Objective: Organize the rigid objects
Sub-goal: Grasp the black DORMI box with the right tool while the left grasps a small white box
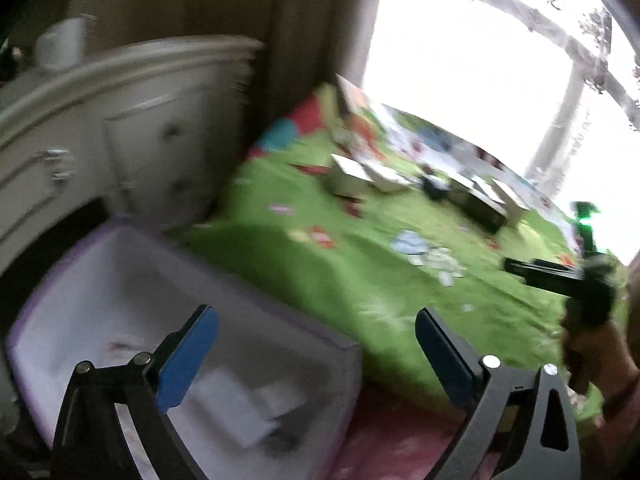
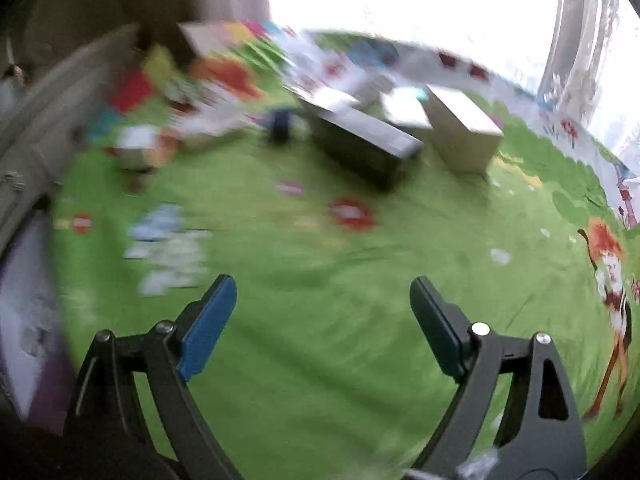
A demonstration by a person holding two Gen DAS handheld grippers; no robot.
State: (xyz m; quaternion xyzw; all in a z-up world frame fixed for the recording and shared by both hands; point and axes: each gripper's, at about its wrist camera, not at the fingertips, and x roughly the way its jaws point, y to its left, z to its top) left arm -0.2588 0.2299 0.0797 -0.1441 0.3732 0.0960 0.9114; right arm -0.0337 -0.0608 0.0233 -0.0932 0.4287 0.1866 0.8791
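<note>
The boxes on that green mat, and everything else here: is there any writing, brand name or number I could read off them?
None can be read.
Boxes on the green mat: plain faces, motion-blurred, no letters to make out.
Mat's cartoon prints: pictures only; any writing is too blurred to tell.
Purple-rimmed bin: items inside are smeared, no label legible.
White cabinet: no markings seen.

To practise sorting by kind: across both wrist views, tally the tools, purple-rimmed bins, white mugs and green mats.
Tools: 2 (left tool, right tool, both open and empty)
Purple-rimmed bin: 1
White mug: 1
Green mat: 1
Total: 5
</note>
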